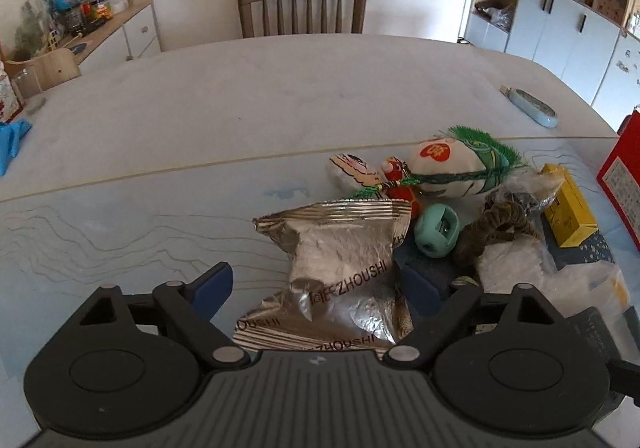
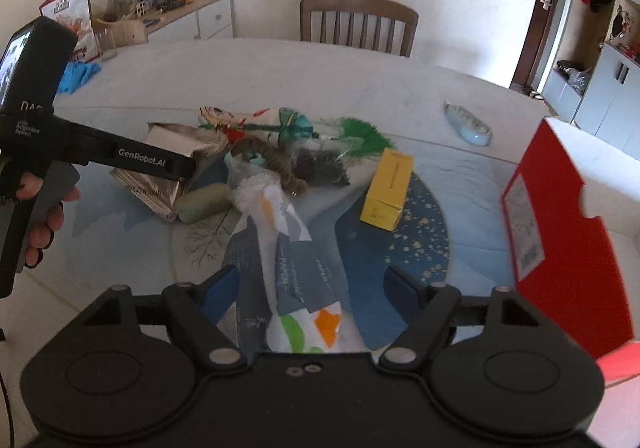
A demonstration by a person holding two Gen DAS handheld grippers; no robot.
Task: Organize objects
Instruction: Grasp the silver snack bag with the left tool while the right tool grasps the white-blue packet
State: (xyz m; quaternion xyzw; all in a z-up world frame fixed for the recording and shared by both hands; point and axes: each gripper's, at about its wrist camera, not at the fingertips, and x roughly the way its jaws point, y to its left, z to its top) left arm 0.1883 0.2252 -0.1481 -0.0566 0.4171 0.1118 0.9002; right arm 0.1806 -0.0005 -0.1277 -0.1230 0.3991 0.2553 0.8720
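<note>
A pile of objects lies on the table mat: a silver foil snack bag [image 1: 344, 272], a teal round clip [image 1: 436, 230], a white plush toy with green fringe [image 1: 460, 164], a brown rope [image 1: 492, 228] and a yellow box [image 1: 568, 208]. My left gripper [image 1: 320, 288] is open, its blue pads on either side of the foil bag. My right gripper [image 2: 316, 288] is open around a white printed tissue pack [image 2: 292, 260]. The right wrist view also shows the foil bag [image 2: 160, 184], the yellow box [image 2: 388, 188] and the left gripper body [image 2: 152, 164].
A red open box [image 2: 560, 232] stands at the right edge of the table. A light blue case [image 1: 532, 108] lies far right. A blue cloth [image 1: 12, 140] lies at the left. A wooden chair [image 1: 302, 6] stands behind the table, a cluttered sideboard [image 1: 100, 20] at the left wall.
</note>
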